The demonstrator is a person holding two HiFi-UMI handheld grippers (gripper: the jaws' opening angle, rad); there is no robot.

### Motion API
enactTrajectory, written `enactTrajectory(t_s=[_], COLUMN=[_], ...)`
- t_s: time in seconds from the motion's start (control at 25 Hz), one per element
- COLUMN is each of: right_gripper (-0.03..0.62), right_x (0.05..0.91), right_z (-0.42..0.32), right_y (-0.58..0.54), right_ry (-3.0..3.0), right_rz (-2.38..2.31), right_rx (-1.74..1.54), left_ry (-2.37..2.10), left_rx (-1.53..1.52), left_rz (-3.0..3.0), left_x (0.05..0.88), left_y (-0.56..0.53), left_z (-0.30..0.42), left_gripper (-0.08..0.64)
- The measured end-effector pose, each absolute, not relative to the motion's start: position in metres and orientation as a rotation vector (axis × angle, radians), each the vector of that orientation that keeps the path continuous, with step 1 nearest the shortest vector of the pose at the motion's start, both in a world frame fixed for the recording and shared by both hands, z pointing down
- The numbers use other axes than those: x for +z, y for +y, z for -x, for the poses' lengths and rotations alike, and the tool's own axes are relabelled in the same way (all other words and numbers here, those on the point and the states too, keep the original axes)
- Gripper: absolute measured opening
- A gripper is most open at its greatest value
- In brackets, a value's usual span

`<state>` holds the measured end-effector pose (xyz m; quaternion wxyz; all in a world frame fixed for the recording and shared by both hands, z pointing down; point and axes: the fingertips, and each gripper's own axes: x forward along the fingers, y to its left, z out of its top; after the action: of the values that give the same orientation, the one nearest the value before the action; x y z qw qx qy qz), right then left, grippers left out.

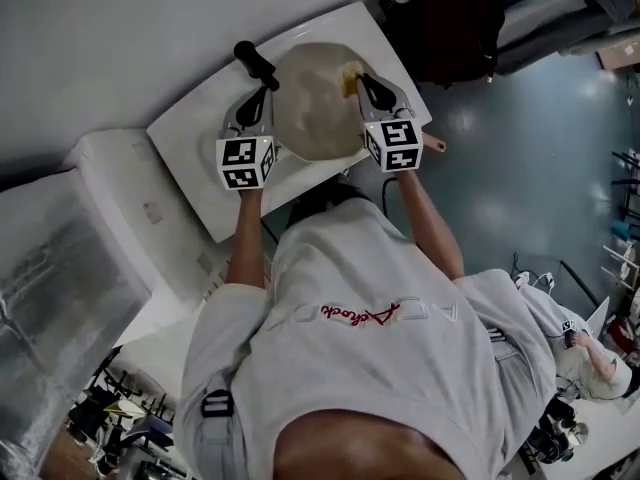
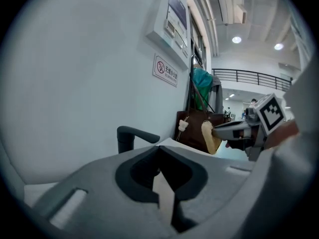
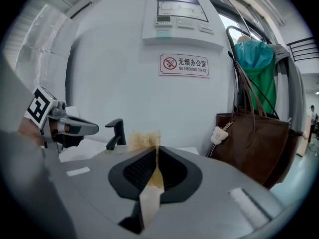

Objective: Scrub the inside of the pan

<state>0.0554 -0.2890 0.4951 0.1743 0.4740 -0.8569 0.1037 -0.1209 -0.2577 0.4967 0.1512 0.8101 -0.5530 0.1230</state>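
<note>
1. Pan point(image 1: 315, 103) sits in the white sink point(image 1: 200, 138), just right of the black faucet point(image 1: 254, 61), with its pale inside facing up and open.
2. Left gripper point(image 2: 159, 148) is on the near side of the faucet, at the pan edge closest to it. Its jaws are pressed together down to a slit. A beige sliver shows in that slit, which I take to be the pan's rim pinched to steady it, though this is hard to confirm.
3. Right gripper point(image 3: 155, 151) is across the pan from the faucet, over the far-right part of the rim. Its jaws are clamped on a tan, fibrous sponge point(image 3: 144, 138) that pokes out past the tips.
4. The relation that matters is that the pan's hollow lies from the sponge towards the faucet and below the jaw tips. The scrubbing stroke should therefore go down and faucet-ward, and the right gripper is the one placed to make it.
5. No view shows whether the sponge touches the pan surface yet.
6. An orange-tan stub point(image 1: 434, 145) sticks out on the side away from the faucet, under the right gripper. If it is the handle, the pan's long axis runs from faucet to stub, across both grippers.
</note>
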Motion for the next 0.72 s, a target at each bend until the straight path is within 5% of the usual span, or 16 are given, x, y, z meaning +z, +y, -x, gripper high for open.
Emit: enactTrajectory(t_s=[0.72], right_gripper=[0.025], right_x=[0.554], right_z=[-0.062], right_y=[-0.261], right_ry=[-2.378], right_rz=[-1.23], right_rx=[0.409], left_ry=[-1.6], left_rx=[0.459], left_rz=[-2.153], left_x=[0.563], left_y=[-0.235], left_z=[0.138], left_gripper=[0.013])
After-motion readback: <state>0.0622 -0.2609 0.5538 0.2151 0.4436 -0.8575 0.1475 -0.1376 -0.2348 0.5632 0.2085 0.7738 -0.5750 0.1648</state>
